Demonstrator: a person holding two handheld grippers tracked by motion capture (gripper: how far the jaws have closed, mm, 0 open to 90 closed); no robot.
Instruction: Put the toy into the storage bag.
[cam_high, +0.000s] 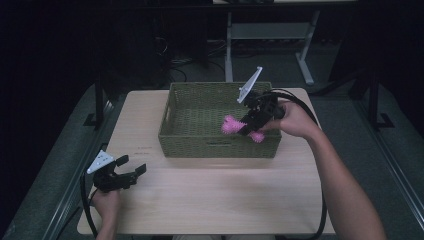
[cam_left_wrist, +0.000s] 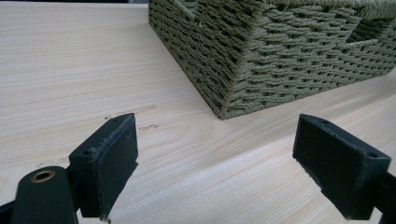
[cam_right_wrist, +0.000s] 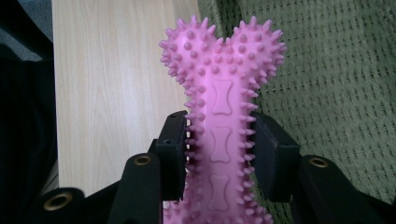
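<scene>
Pink spiked bone toy (cam_right_wrist: 219, 121) is clamped mid-shaft by right claw (cam_right_wrist: 219, 154), held over the near wall of green woven basket (cam_high: 215, 145). Likely a drop-in: toy should be carried fully inside the rim before release. Left claw (cam_high: 131, 168) is released, resting on surface (cam_high: 210, 195).

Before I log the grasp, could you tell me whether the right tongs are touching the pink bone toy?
Touching: the right gripper view shows the right tongs clamped on the pink bone toy, pads pressed against its spiky shaft.

No readable text, label, brand, number or sign appears anywhere.
</scene>
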